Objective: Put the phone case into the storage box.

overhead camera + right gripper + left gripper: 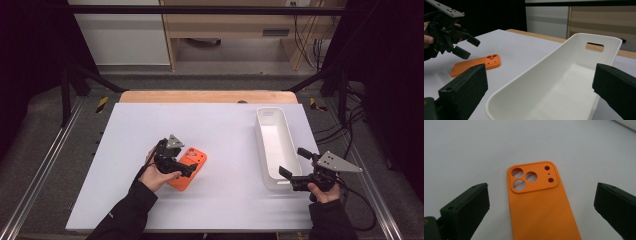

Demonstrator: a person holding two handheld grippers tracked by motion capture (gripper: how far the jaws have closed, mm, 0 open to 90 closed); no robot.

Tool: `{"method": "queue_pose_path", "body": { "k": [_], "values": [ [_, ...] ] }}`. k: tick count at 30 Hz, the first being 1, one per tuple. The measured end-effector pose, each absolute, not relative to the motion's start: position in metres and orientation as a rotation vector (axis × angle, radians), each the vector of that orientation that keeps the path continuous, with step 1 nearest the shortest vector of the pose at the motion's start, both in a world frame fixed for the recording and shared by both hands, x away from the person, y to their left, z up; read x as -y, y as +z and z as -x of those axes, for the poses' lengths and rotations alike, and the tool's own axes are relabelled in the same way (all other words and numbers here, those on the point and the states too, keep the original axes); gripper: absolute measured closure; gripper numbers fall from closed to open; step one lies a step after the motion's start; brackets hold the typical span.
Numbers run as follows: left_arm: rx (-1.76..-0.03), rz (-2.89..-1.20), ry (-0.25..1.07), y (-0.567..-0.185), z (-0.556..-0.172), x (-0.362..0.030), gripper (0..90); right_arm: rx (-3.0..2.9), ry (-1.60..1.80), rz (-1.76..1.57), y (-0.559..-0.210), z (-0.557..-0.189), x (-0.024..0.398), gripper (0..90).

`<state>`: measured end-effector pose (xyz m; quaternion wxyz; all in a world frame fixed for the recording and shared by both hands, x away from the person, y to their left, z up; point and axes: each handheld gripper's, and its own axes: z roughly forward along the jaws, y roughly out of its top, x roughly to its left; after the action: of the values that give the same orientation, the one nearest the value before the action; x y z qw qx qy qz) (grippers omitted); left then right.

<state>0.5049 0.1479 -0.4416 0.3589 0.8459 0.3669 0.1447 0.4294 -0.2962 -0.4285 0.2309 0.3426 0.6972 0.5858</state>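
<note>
The soft rubbery phone case [537,202] was a plain bright orange all over, with no print, and its camera holes showed the pale surface beneath. The long plastic tray [274,142] was a uniform glossy white inside and out. The table's flat covering sheet [210,125] was a pale, unpatterned grey-white, with a strip of light brown wood [205,96] at its far edge. Both grippers' jaws were matt black, and each carried a grey three-cornered plate [338,162].
</note>
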Motion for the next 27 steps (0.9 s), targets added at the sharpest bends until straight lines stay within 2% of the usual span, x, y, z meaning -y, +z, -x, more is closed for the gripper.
{"method": "queue_pose_path", "body": {
  "k": [27],
  "values": [
    [-1.033,-2.290,0.319,-0.469,-0.512,-0.135,0.0,-1.923,1.605,-0.945,-0.429,-0.430,0.296,0.5]
  ]
}}
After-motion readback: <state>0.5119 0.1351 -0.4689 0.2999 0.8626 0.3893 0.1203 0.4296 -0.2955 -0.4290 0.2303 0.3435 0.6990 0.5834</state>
